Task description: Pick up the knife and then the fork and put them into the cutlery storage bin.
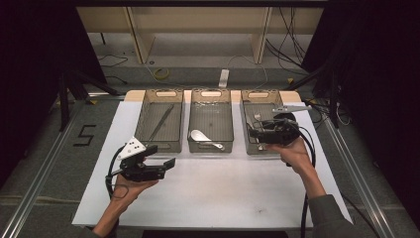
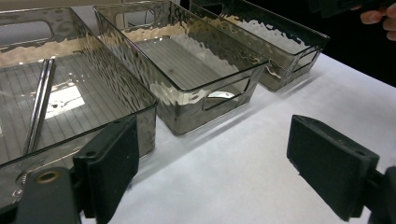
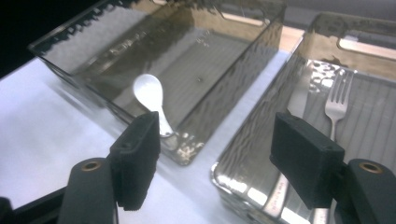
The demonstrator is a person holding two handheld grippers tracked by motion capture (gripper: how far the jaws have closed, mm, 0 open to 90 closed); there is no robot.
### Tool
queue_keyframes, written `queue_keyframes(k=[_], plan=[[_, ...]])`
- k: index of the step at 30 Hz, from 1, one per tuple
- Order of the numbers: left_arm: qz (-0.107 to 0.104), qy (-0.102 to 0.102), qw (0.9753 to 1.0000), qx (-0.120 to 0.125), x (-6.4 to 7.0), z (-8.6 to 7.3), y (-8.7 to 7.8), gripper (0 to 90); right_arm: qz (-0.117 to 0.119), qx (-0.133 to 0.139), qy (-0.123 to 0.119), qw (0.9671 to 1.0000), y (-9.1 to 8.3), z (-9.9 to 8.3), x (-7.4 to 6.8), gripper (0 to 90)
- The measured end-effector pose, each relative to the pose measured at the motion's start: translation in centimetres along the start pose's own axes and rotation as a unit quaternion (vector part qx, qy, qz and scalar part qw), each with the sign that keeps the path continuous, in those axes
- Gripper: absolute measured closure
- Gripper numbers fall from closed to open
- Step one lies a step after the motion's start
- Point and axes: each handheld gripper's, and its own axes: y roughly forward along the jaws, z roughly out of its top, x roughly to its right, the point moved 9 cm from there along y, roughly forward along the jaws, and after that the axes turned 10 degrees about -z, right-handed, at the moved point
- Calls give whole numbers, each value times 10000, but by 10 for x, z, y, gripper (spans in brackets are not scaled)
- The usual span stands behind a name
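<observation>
Trays stood three abreast along the far edge of the white counter [image 1: 208, 188], all of smoky rippled clear plastic with cut-out handles. Left tray [image 1: 159, 125] held a pair of metal chopsticks [image 1: 161, 122] lying lengthwise. Middle tray [image 1: 211, 124] held a white spoon [image 1: 200, 136], bowl toward the left, at its near end. Right tray [image 1: 257, 124] held a fork [image 3: 337, 103], tines pointing to the far end, with other metal handles beside it at the near wall; what those were could not be told.

Right gripper [image 1: 253, 133] hovered over the near part of the right tray, above the cutlery, held from the right by the person's right hand [image 1: 293, 151]. Its jaws stood wide apart with nothing between them; in the right gripper view the gap framed the wall between middle and right trays.

Left gripper [image 1: 169, 164] hung low over bare counter, just in front of the left tray's near wall, cradled from beneath by the left hand [image 1: 131, 187]. Its jaws were likewise spread, holding nothing, pointing toward the middle tray.
</observation>
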Motion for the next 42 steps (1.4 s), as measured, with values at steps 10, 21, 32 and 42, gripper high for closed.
queue_keyframes(k=[10,21,32,42], plan=[[-14,-17,10000,26,0,1,0,167,218,248,-104,9994,-15,-12,-20,316],[1,-67,10000,22,0,-1,-2,167,394,447,-133,9981,-17,-27,-37,300],[-124,-93,9999,28,4,-2,-3,164,578,577,-44,9967,-25,-51,-53,295],[-258,-207,9994,66,5,-1,-3,163,547,692,69,9961,-34,-70,-56,274]])
